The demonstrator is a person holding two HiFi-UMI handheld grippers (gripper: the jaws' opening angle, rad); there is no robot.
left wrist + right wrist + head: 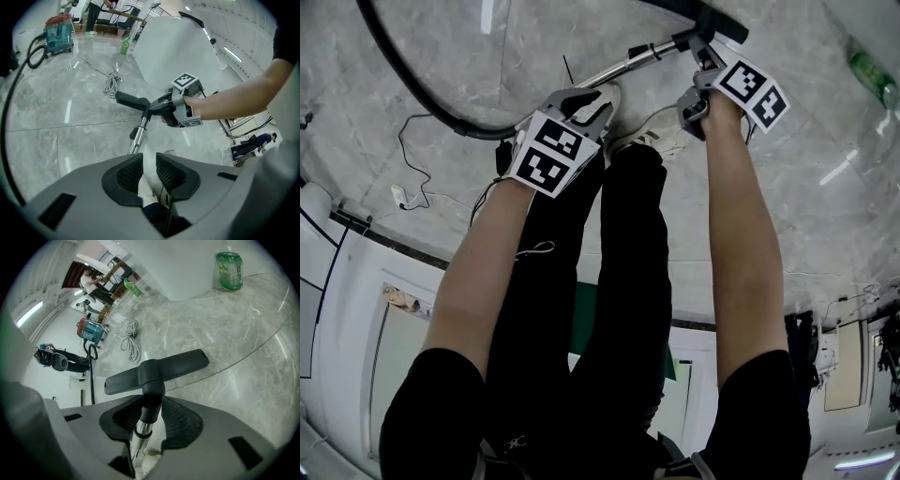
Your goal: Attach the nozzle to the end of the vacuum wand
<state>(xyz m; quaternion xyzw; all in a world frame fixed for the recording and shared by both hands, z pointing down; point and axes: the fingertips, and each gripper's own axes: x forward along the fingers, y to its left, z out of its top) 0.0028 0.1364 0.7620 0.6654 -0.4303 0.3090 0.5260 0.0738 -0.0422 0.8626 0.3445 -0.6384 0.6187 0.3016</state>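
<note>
Two tongs are busy: my left tongs [149,163] squeeze the wand [136,138] low down, and my right tongs [152,414] squeeze the neck of the nozzle [159,369], which sits on the wand's end. I think I must next push it on tight.

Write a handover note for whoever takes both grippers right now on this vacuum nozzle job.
Right gripper: jaws closed on the neck of the nozzle, right where it meets the chrome wand.
Left gripper: jaws nearly together, low on the wand; whether they pinch it is unclear.
Done: the nozzle looks pushed onto the wand's end.
Left: confirm it is fully seated, probably with a firm push, then let go.
</note>
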